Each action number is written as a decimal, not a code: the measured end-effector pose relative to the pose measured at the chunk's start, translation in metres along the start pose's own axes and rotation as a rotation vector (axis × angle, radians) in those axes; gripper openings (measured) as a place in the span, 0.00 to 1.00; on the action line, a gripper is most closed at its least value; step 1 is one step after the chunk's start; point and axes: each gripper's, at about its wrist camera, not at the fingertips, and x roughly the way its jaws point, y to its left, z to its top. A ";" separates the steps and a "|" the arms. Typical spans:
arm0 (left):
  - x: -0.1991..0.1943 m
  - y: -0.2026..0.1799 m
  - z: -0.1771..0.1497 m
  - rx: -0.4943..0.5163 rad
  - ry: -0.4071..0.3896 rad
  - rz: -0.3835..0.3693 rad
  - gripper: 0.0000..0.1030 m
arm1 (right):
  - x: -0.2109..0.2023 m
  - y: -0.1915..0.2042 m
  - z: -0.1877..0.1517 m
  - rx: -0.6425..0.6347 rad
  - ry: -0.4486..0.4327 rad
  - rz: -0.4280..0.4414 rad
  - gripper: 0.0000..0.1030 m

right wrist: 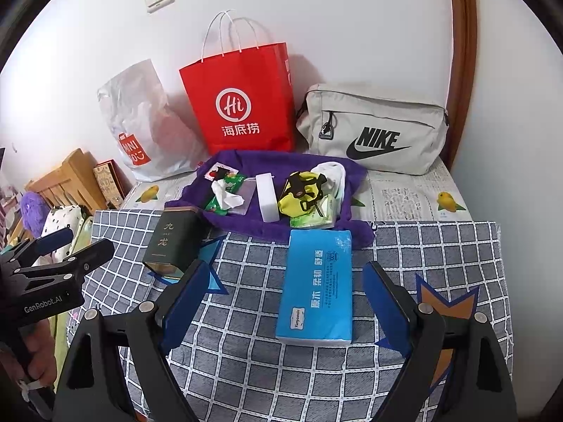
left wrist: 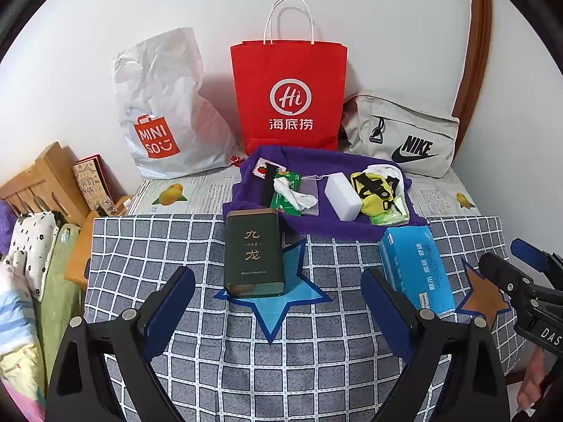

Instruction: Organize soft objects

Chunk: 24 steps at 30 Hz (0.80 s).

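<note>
We hold both tongs over the checked cloth point(left wrist: 316, 351) on the surface. Our left tongs point(left wrist: 278, 311) gape wide and empty, the dark green tin point(left wrist: 254, 254) standing just beyond them. Our right tongs point(right wrist: 283, 299) stand wide too, the blue tissue pack point(right wrist: 316, 286) lying between the pads, apparently untouched. Behind it a purple towel point(right wrist: 246, 223) carries a white sponge point(right wrist: 268, 197) and small soft things.

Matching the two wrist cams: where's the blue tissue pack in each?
Left wrist: blue tissue pack at right of centre, beside the left tool's right finger.
Right wrist: blue tissue pack at centre, between the right tool's open fingers.
Shared landmark: red paper bag against the wall.
</note>
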 end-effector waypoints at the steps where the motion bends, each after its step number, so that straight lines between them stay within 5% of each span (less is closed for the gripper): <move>1: 0.000 0.000 0.000 -0.001 0.000 0.001 0.93 | 0.000 0.000 0.000 0.000 0.000 -0.001 0.85; 24: 0.000 0.001 0.000 0.000 0.002 0.001 0.93 | -0.002 0.001 0.001 -0.007 0.001 0.002 0.85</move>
